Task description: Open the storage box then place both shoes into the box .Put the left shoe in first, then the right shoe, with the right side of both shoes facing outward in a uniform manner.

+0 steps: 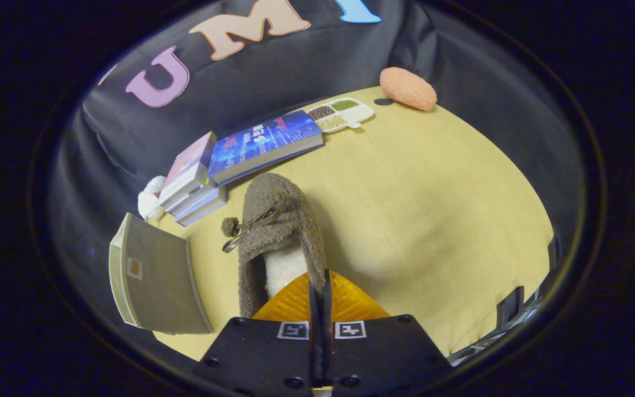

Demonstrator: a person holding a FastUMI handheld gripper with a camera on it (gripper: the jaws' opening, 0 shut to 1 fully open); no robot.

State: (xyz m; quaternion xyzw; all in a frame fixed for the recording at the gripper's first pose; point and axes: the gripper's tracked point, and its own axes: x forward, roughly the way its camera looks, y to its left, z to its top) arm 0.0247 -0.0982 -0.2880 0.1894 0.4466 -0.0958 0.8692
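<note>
A brown fuzzy shoe [279, 215] with a white lining and a small pompom lace reaches forward from my fingers, toe pointing away. My gripper [320, 286] is shut on the rim of the shoe's opening near the heel, with the fingers pressed close together. The shoe casts a wide shadow on the wooden table [433, 193] to its right. The grey storage box [157, 281] with cream edges stands to the left of the shoe and fingers; I cannot tell whether it is open.
Beyond the shoe lie a blue book [265, 143] and a small stack of books [190, 182], with a white soft thing [149, 201] beside them. A divided tray of grains [339, 113] and an orange fluffy object [407, 88] sit at the far edge.
</note>
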